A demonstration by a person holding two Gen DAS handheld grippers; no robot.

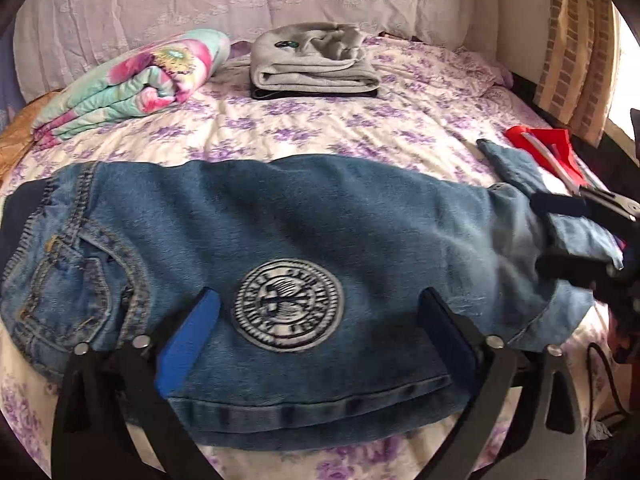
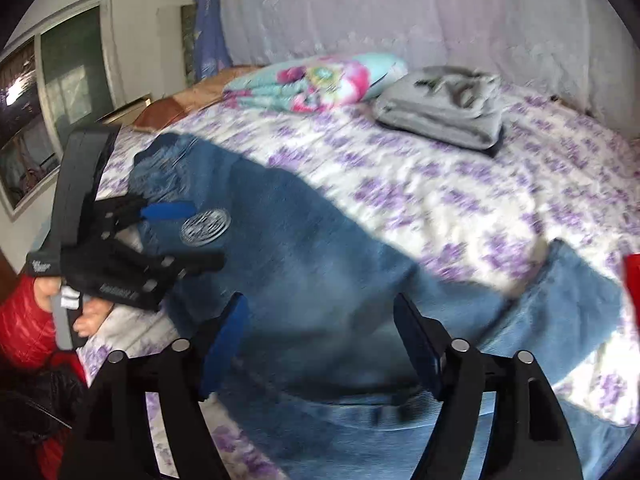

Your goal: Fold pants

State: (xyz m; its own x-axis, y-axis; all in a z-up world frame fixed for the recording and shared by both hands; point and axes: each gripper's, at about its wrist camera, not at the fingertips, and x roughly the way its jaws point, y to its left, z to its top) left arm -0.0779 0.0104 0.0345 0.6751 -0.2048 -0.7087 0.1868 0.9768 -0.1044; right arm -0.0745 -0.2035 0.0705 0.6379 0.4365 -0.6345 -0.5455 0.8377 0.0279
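Blue denim jeans (image 1: pixel 304 216) with a round embroidered patch (image 1: pixel 287 307) lie across the flowered bed, waistband to the left, legs to the right. My left gripper (image 1: pixel 318 320) is open, its fingers spread either side of the patch, low over the denim. My right gripper (image 1: pixel 576 236) shows at the jeans' leg end, its fingers around a fold of cuff. In the blurred right wrist view the right gripper (image 2: pixel 320 320) stands open over the denim (image 2: pixel 320 264), with nothing between its fingers. The left gripper (image 2: pixel 180 236) shows there by the patch.
A folded grey garment (image 1: pixel 314 64) on a dark one and a rolled flowery blanket (image 1: pixel 132 80) lie at the back of the bed (image 1: pixel 360 128). A red object (image 1: pixel 544 148) lies at the right edge. A window (image 2: pixel 60 92) is on the left wall.
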